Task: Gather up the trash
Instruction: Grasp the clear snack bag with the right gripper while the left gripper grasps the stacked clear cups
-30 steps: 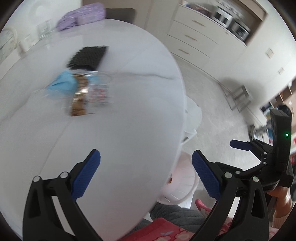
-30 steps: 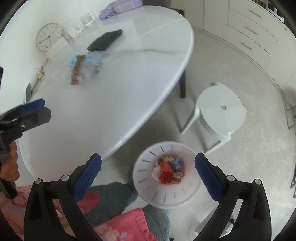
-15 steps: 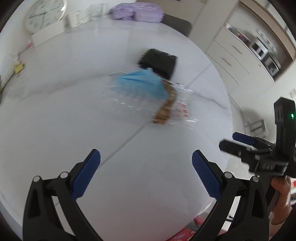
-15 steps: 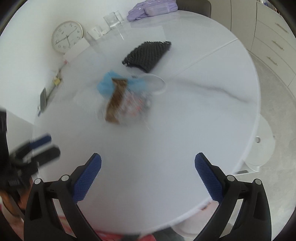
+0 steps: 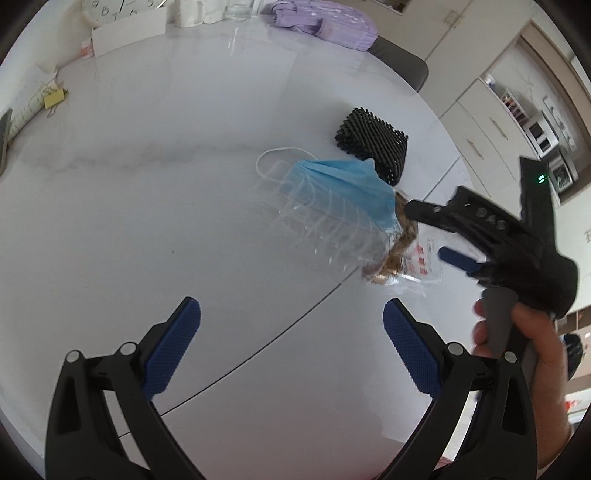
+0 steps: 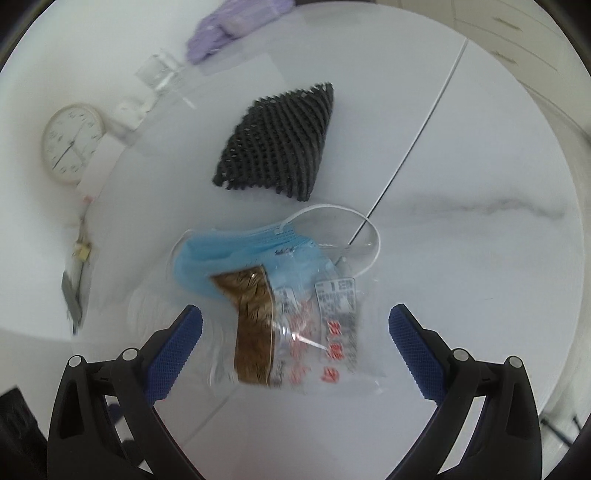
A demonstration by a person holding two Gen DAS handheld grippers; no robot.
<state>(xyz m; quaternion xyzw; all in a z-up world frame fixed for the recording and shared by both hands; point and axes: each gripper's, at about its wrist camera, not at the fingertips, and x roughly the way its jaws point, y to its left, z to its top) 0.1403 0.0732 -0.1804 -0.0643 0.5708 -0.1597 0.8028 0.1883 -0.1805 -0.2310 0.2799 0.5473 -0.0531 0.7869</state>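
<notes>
Blue pads are seen spread wide on the right hand-held gripper (image 6: pixel 294 341), with nothing between them; the clear wrapper (image 6: pixel 306 332) with its brown strip and red print lies flat on the counter (image 6: pixel 480 277) just ahead of and between the fingers, not touched by them. The left hand-held gripper (image 5: pixel 291 347) is likewise held wide apart and empty, over bare counter, well short of the trash. In the left view the right hand-held gripper (image 5: pixel 491 240) is seen from the side, gripped by a hand (image 5: pixel 532 350), its tips over the near end of the wrapper (image 5: pixel 413 258).

Just beyond the wrapper, and partly overlapped by it, a blue mask (image 6: pixel 240 254) is lain, its white ear loop (image 6: pixel 351 236) curving out to the side. A crumpled sheet of clear ribbed plastic (image 5: pixel 325 218) is seen lying across the mask in the left view. Behind the mask a black net (image 6: pixel 280 144) rests on the counter, just beside it.

Farther back, near the counter's far edge, a clock (image 6: pixel 72 144), a glass (image 6: pixel 159 72) and a purple bundle (image 6: pixel 236 22) are set, well apart from the trash.
</notes>
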